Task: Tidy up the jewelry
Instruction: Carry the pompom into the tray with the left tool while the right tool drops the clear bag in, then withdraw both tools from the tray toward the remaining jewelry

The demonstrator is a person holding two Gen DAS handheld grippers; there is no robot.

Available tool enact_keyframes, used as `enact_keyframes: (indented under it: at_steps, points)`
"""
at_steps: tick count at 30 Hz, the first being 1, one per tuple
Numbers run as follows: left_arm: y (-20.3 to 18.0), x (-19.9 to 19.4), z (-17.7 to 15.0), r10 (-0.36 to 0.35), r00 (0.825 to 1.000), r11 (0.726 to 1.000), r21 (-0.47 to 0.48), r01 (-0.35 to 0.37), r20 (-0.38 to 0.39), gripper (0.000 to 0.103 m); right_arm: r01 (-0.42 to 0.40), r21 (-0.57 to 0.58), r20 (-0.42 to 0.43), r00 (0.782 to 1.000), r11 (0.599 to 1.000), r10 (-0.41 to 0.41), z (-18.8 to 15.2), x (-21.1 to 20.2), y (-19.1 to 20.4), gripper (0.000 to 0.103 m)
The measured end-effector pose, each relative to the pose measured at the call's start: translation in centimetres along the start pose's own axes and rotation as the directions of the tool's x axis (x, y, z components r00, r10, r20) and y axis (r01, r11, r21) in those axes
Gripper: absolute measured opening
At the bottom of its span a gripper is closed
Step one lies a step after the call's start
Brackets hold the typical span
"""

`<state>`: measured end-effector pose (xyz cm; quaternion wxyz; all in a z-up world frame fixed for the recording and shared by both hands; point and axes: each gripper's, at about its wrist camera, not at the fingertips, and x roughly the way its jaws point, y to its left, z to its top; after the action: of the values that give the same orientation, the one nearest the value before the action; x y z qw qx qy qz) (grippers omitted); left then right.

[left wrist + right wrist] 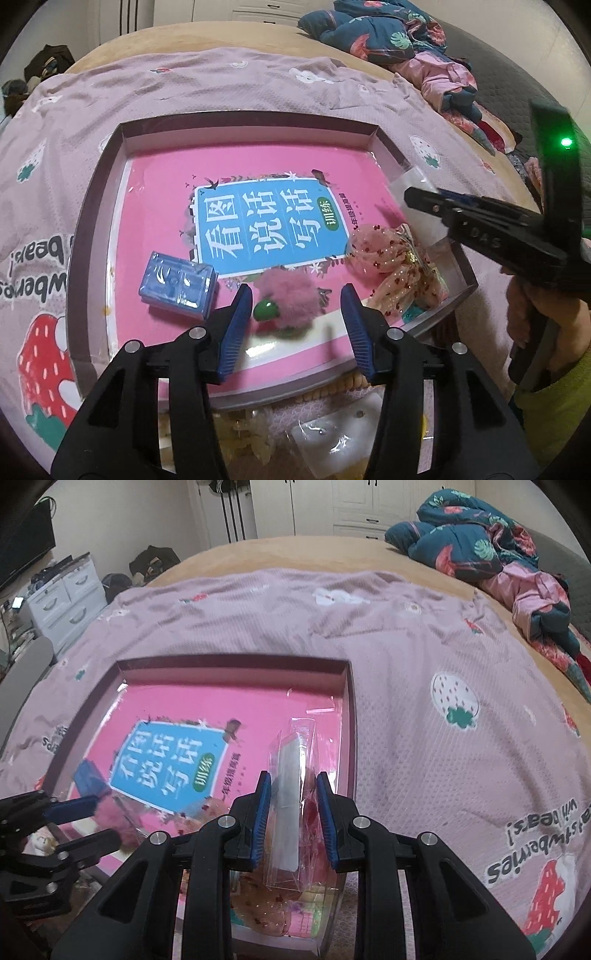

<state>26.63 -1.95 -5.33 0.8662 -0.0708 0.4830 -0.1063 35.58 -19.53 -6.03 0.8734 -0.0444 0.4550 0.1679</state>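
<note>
Midway through sorting, the left gripper (pixel 295 312) stands open over a pink pompom hair tie (pixel 286 301) lying in the box (pixel 251 122), while the right gripper (pixel 293 819) clamps a clear packet (pixel 295 771) not yet placed.

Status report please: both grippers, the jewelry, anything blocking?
Left gripper open over pink pompom. Right gripper shut on clear packet. Nothing blocking.

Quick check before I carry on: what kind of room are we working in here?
Most likely a bedroom. The tray sits on a pink strawberry-print blanket spread over a bed, a crumpled floral quilt lies at the far end, and white wardrobe doors line the back wall.
</note>
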Motion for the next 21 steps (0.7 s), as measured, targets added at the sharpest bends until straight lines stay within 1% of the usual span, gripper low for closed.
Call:
enact_keyframes:
  at_steps: [3,5,6,7,9,10,11,13,14,16,19,21]
  points:
    - [0.0,-0.5,-0.1,0.006,1.0,1.0,-0.002,-0.006,0.01,0.048,-0.005,0.008,-0.006,1.0,1.0,0.005,-0.2,0.2,-0.1,0.026]
    - [0.1,-1.0,-0.1,0.009,1.0,1.0,-0.005,-0.009,0.023,0.053,-0.008,0.01,-0.001,1.0,1.0,0.008,-0.4,-0.2,-0.1,0.034]
    - [0.1,-1.4,-0.2,0.011,0.999,1.0,-0.008,-0.011,0.03,0.055,-0.011,0.012,0.005,1.0,1.0,0.011,-0.4,-0.4,-0.1,0.043]
    - [0.2,-1.7,-0.2,0.013,0.999,1.0,-0.01,-0.012,0.034,0.058,-0.014,0.015,0.014,1.0,1.0,0.014,-0.5,-0.7,-0.1,0.047]
    - [0.4,-2.2,-0.2,0.018,0.999,1.0,-0.022,-0.017,0.043,0.062,-0.015,0.016,0.023,1.0,1.0,0.014,-0.7,-1.3,-0.1,0.049]
    - [0.5,-2.4,-0.3,0.02,0.999,0.999,-0.03,-0.019,0.045,0.066,-0.015,0.019,0.029,0.999,1.0,0.015,-0.7,-1.8,-0.1,0.055]
    - [0.6,-2.6,-0.3,0.022,0.999,0.999,-0.037,-0.02,0.047,0.068,-0.016,0.023,0.037,0.999,1.0,0.015,-0.8,-2.2,-0.2,0.058]
    - [0.7,-3.0,-0.4,0.026,0.998,0.998,-0.05,-0.023,0.049,0.069,-0.019,0.026,0.061,0.998,0.999,0.017,-0.9,-3.5,-0.3,0.065]
    - [0.8,-3.3,-0.4,0.026,0.998,0.998,-0.054,-0.024,0.052,0.073,-0.018,0.025,0.074,0.997,1.0,0.016,-1.0,-4.2,-0.3,0.067]
    - [0.9,-4.0,-0.6,0.027,0.998,0.998,-0.064,-0.023,0.061,0.079,-0.014,0.031,0.104,0.995,0.999,0.011,-1.1,-5.5,-0.3,0.077]
    - [0.9,-5.3,-0.8,0.03,0.996,0.997,-0.074,-0.024,0.082,0.084,-0.023,0.039,0.142,0.99,0.999,0.017,-1.3,-7.4,-0.3,0.083]
    - [0.8,-6.4,-0.9,0.034,0.995,0.997,-0.077,-0.027,0.099,0.088,-0.028,0.038,0.167,0.986,0.999,0.021,-1.4,-8.8,-0.2,0.084]
